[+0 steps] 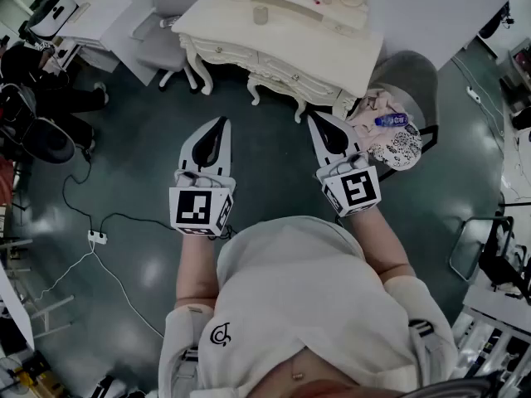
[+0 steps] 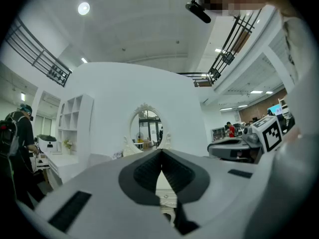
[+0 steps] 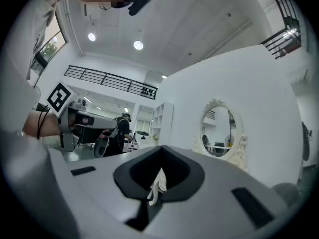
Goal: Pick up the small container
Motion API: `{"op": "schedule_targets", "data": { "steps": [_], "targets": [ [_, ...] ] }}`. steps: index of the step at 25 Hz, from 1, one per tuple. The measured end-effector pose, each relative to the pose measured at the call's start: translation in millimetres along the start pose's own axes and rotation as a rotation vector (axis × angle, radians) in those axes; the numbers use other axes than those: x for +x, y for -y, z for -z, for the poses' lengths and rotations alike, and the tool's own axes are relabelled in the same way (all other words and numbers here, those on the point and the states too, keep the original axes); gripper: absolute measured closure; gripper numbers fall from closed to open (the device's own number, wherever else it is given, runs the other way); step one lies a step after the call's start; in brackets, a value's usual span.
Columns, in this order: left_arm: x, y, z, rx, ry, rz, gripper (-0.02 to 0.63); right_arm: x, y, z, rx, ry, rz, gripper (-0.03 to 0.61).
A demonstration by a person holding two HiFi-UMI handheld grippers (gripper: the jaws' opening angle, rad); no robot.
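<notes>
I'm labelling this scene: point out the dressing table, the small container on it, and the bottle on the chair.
dressing table point(image 1: 292, 38), head view, bare part of its top
small container point(image 1: 260, 14), head view, middle of its side
bottle point(image 1: 391, 121), head view, middle of its body

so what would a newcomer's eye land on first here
Probably the left tongs and the right tongs, both shut and empty, held out level side by side. Just beyond them stands an ornate white dressing table with an oval mirror. To its right in the head view is a grey chair with a small bottle lying on it.
</notes>
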State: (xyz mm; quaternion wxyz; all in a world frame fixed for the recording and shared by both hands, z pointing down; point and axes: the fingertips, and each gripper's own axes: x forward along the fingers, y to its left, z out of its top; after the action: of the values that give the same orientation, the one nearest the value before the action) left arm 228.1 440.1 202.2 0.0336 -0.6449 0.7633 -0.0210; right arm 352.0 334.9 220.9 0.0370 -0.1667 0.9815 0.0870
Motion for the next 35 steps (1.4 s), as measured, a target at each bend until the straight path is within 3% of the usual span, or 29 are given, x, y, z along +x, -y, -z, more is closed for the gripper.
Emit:
{"op": "schedule_targets", "data": {
  "steps": [11,19,24,29,35],
  "targets": [
    [-1,-16,2,-0.011,0.007,0.028,0.601,12,-12,3,-0.001,-0.016,0.028,0.574],
    [-15,-53,23,-0.015,-0.018,0.044,0.601,36,-35,15,0.041,-0.033,0.098,0.572],
    [-7,-79,36,-0.025,-0.037,0.027,0.601,64,-44,27,0.049,-0.052,0.074,0.572],
    [27,-103,54,-0.034,-0.051,-0.014,0.601,105,-23,52,0.057,-0.061,0.040,0.572],
    [107,-144,57,-0.010,-0.057,-0.057,0.601,186,27,71,0.067,-0.044,0.023,0.572]
  ]
}}
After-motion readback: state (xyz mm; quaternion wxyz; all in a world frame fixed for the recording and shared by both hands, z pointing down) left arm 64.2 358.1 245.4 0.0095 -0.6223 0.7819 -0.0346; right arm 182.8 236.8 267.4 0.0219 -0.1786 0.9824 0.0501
